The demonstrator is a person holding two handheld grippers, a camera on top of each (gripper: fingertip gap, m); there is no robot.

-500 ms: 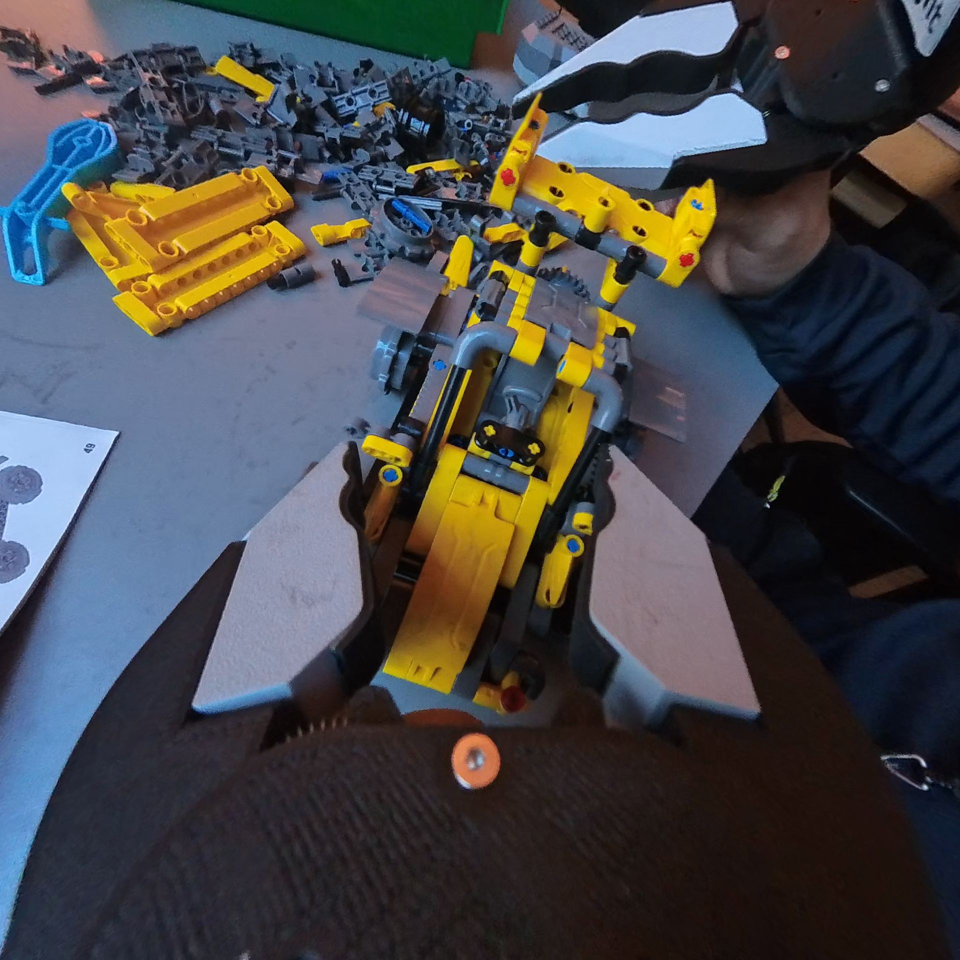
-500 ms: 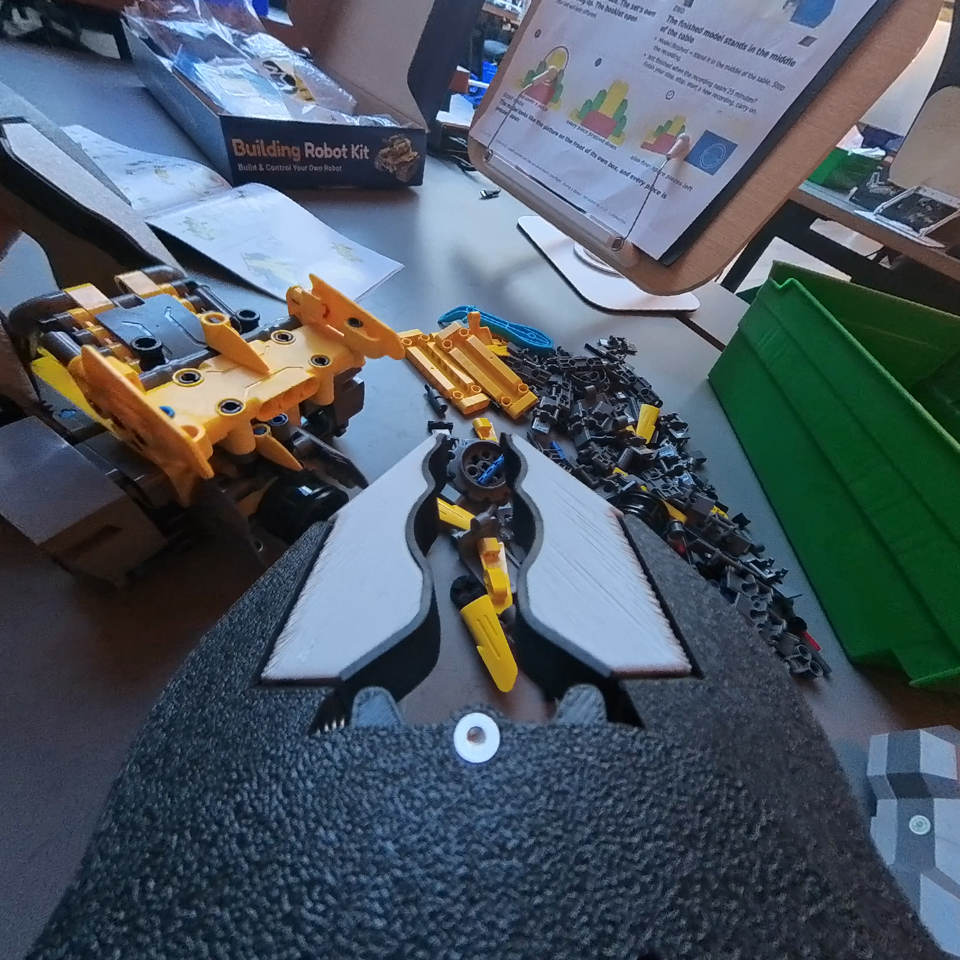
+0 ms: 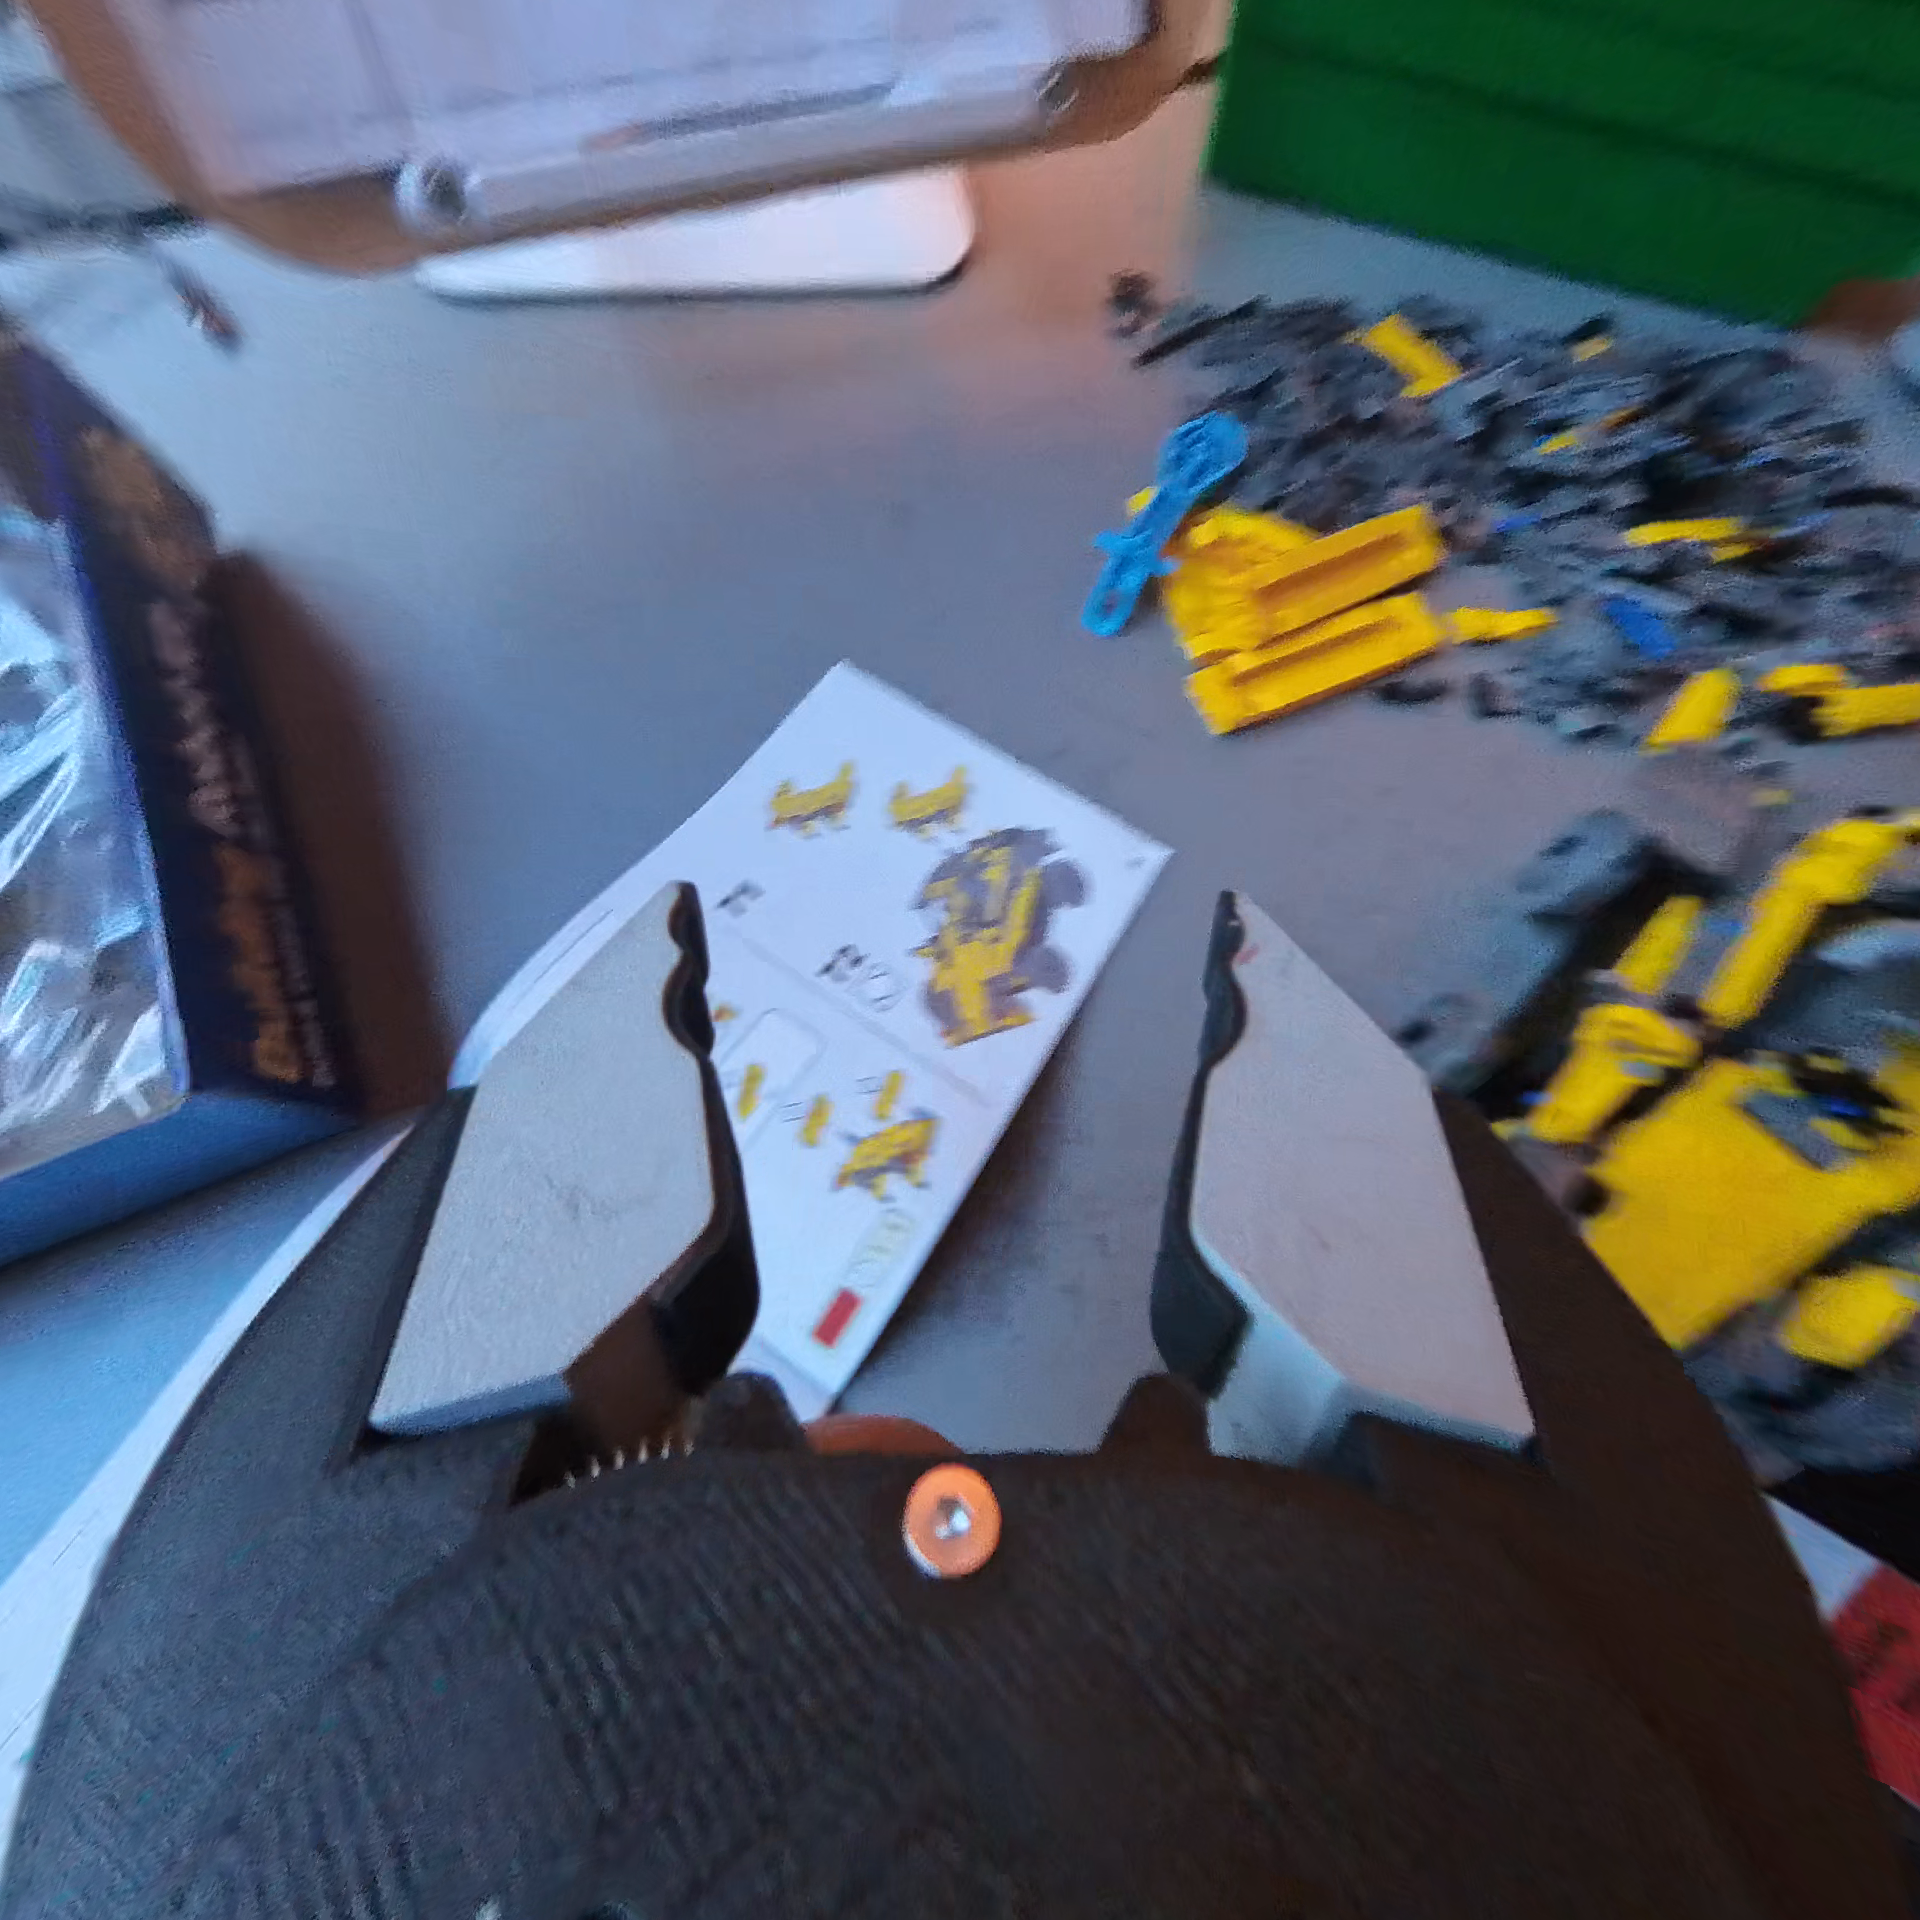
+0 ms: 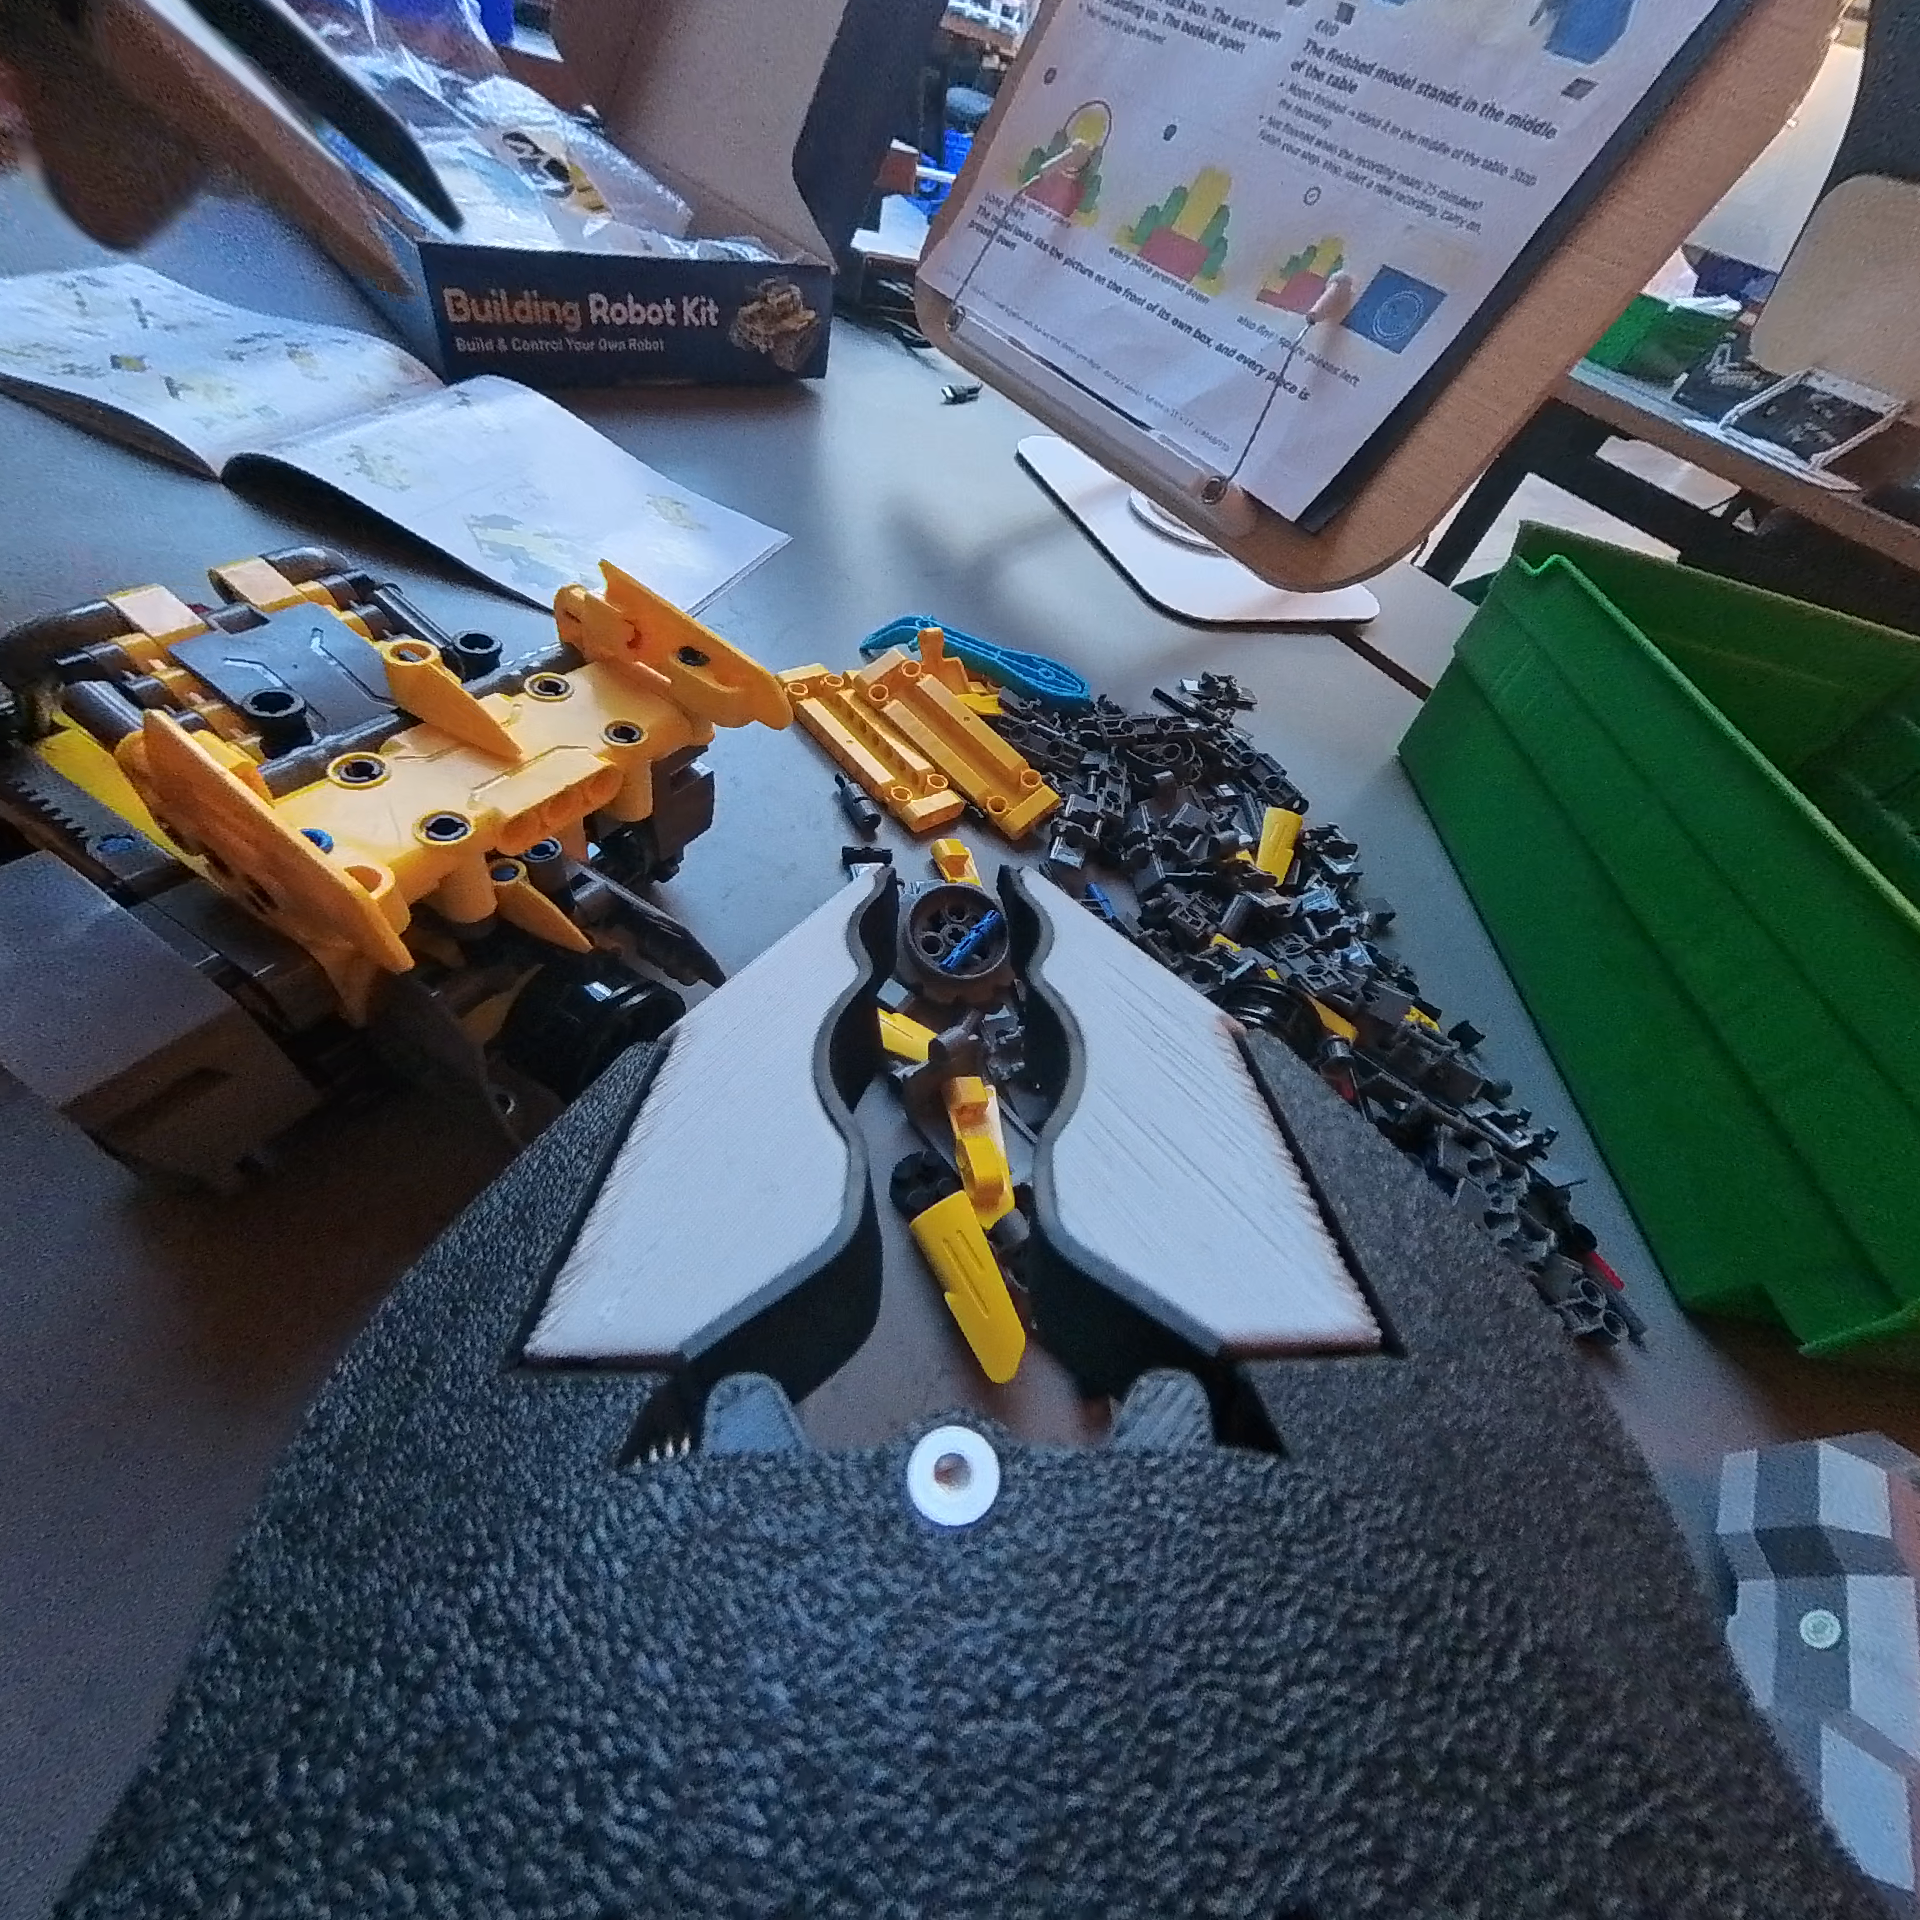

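Grey tabletop (image 4: 935, 499) spreads under both of our grippers, with a green bin (image 4: 1683, 883) at its right edge and a wooden stand (image 4: 1455, 488) holding a printed sheet behind. Our left gripper (image 3: 951, 914) hangs with its fingers spread wide and empty above an open instruction booklet (image 3: 935, 831); that view is blurred. Just right of it sits the yellow and dark grey brick-built vehicle (image 4: 343, 790), studded with pin holes and pointed yellow fins. Our right gripper (image 4: 948, 894) has its fingers narrowly parted, holding nothing, over a dark round wheel hub (image 4: 951, 935) and small yellow pieces (image 4: 971, 1278) at the near edge of the pile of loose dark parts (image 4: 1247, 904). A dark kit box (image 4: 623, 322) lies beyond.
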